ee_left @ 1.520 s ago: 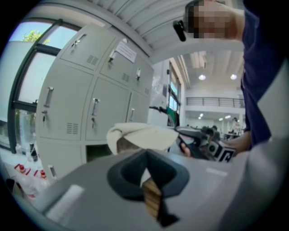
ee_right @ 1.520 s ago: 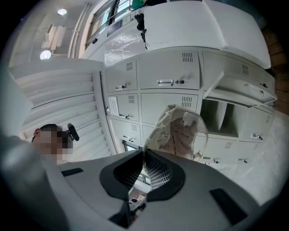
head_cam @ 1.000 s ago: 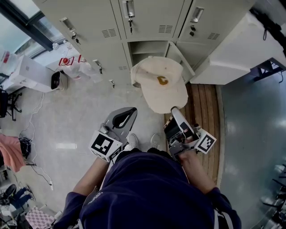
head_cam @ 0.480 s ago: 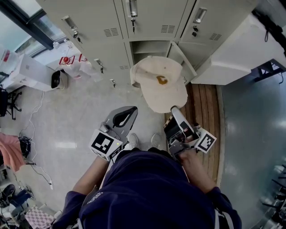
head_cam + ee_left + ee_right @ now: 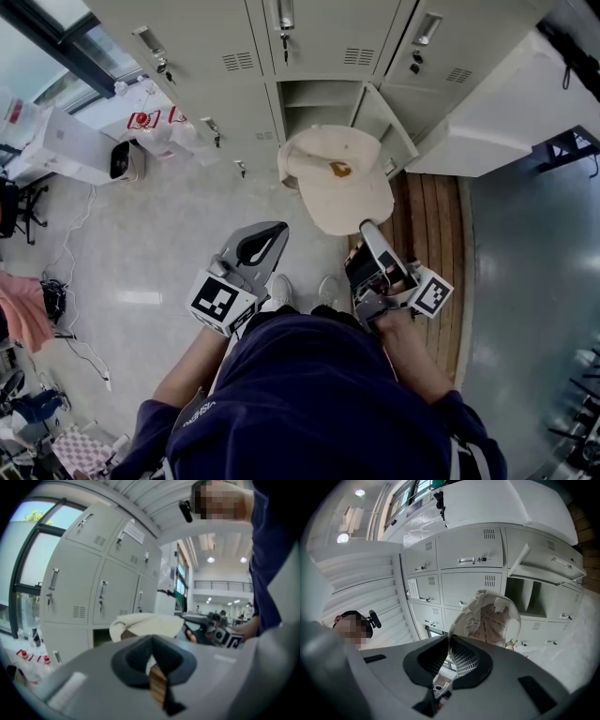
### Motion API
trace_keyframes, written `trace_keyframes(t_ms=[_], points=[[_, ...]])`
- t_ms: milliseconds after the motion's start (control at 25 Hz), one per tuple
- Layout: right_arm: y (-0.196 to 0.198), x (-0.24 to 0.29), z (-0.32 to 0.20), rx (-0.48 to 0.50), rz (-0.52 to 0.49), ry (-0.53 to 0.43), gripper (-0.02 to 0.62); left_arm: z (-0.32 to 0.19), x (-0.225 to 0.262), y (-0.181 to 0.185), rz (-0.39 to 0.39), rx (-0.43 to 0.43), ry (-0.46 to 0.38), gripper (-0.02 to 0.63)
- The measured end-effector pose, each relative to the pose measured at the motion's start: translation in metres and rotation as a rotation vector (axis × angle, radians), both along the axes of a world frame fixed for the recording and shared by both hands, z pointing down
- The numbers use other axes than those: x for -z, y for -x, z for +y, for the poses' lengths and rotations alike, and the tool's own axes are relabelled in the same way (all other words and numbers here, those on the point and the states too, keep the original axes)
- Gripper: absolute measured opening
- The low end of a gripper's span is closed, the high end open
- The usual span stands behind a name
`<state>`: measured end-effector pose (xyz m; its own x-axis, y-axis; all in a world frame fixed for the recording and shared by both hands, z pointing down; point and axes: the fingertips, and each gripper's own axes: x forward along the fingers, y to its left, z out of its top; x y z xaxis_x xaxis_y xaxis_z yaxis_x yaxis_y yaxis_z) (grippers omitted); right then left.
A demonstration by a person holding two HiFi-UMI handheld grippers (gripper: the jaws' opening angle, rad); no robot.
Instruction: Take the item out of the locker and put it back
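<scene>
A cream cap [image 5: 337, 183] with a brown logo hangs in the air in front of the open locker [image 5: 319, 103], whose door [image 5: 380, 112] swings out to the right. My right gripper [image 5: 367, 228] is shut on the cap's brim from below. The right gripper view looks into the cap's [image 5: 490, 618] inside above that gripper [image 5: 449, 637], with the locker's opening [image 5: 534, 597] behind it. My left gripper [image 5: 272, 230] is shut and holds nothing, low and to the left of the cap. In the left gripper view the cap [image 5: 145, 623] shows beyond its closed tips [image 5: 151, 639].
Grey lockers [image 5: 309, 37] with keys in their doors fill the wall ahead. A wooden slatted platform [image 5: 431, 234] lies to the right beside a white cabinet [image 5: 506, 103]. White bags [image 5: 155, 131] and a white box [image 5: 75, 150] stand on the floor at left.
The cap has edged a little nearer the open locker. Both grippers keep the same state and nearly the same place.
</scene>
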<state>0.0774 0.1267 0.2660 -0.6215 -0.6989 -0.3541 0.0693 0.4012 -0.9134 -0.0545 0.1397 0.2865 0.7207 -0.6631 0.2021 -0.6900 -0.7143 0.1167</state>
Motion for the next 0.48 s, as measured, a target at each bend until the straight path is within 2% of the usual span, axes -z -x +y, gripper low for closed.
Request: trace_keyframes(t_ms=[200,480], points=[[-0.0017,-0.0010,-0.0010,0.004,-0.002,-0.002,0.018,-0.0002,-0.0001,0.0023,-0.016,0.021,0.010,0.003],[-0.0052,-0.0046,-0.0018,0.008,0.004,0.003,0.018,-0.0002,-0.0021,-0.0023,0.002,0.022,0.007,0.003]])
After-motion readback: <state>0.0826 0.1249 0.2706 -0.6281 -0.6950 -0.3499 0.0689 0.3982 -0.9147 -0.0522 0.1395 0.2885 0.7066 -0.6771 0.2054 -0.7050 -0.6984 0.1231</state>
